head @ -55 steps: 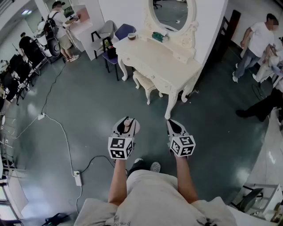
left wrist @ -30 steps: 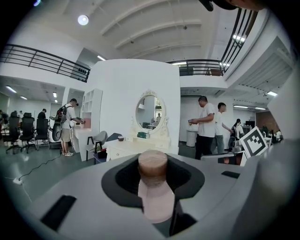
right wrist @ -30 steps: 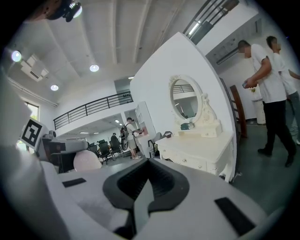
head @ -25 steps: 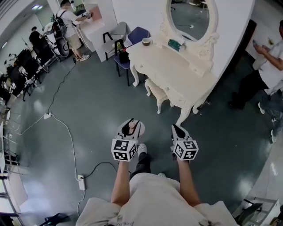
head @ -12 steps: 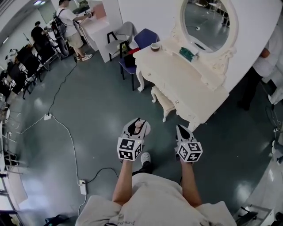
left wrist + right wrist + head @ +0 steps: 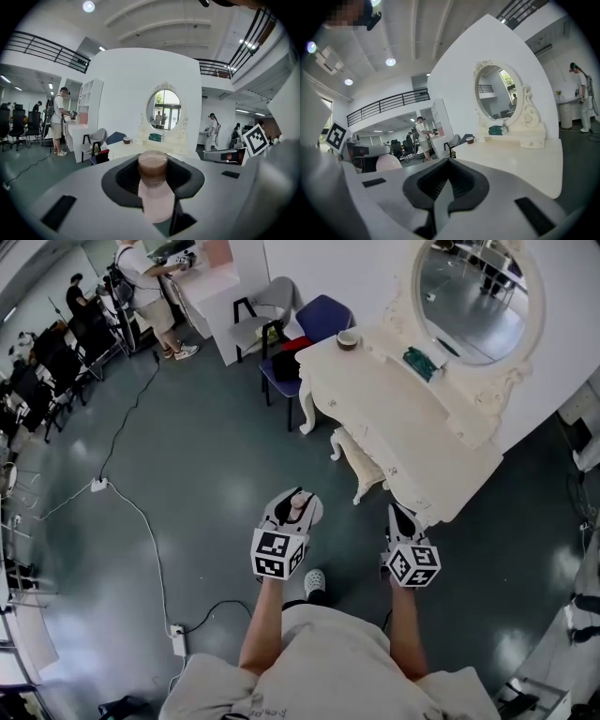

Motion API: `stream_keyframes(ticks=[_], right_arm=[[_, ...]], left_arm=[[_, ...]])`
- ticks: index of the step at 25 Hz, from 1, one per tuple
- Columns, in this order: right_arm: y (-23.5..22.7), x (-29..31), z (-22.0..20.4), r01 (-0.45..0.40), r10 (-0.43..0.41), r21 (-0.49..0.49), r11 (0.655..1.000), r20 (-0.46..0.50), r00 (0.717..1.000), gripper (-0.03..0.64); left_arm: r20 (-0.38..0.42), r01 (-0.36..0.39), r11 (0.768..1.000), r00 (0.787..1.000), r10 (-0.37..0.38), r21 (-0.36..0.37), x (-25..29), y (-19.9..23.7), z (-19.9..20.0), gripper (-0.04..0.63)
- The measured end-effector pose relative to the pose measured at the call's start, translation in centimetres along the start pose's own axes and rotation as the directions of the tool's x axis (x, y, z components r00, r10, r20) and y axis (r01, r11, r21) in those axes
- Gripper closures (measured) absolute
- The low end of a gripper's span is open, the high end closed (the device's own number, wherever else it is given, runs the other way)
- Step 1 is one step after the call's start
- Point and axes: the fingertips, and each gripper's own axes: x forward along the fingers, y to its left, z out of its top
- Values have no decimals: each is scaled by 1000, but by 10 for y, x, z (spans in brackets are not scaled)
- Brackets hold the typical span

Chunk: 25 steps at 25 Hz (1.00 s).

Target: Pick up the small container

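Dark grey-green floor [image 6: 187, 474] fills the room. The small container [image 6: 153, 192], pink with a brown cap, stands upright, pinched between the jaws of the left tool [image 6: 296, 499], in the air above that floor and apart from the cream table [image 6: 412, 418]. The right tool [image 6: 403, 517], near one table corner, has its jaws pressed together on nothing. On the table, a small bowl [image 6: 348, 337] sits at the corner nearest the purple chair [image 6: 319, 320], and a green box [image 6: 422, 363] lies at the back edge under the oval mirror [image 6: 473, 292].

Two grippers, left gripper [image 6: 296, 495] and right gripper [image 6: 403, 514]; one container [image 6: 153, 197] between the left fingers [image 6: 84, 197]; one vanity [image 6: 412, 418], one mirror [image 6: 473, 296], one stool [image 6: 361, 451], two chairs [image 6: 267, 301], one bowl [image 6: 348, 338].
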Motion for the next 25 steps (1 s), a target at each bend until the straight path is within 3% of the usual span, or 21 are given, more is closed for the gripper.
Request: stream_keyframes(ticks=[8, 16, 21, 25], right_arm=[[-2, 36, 0, 41, -42, 30, 999, 18, 999, 600], [-10, 63, -5, 53, -53, 40, 998, -1, 999, 600], [-31, 95, -5, 51, -49, 40, 998, -40, 998, 600], [-52, 121, 16, 82, -81, 52, 995, -17, 997, 600]], left_arm=[[-12, 46, 999, 999, -46, 20, 26, 30, 3, 456], [-18, 45, 999, 999, -45, 3, 49, 55, 7, 456], [-63, 62, 998, 996, -64, -22, 85, 68, 0, 456], [-77, 74, 997, 994, -74, -9, 122, 80, 13, 456]])
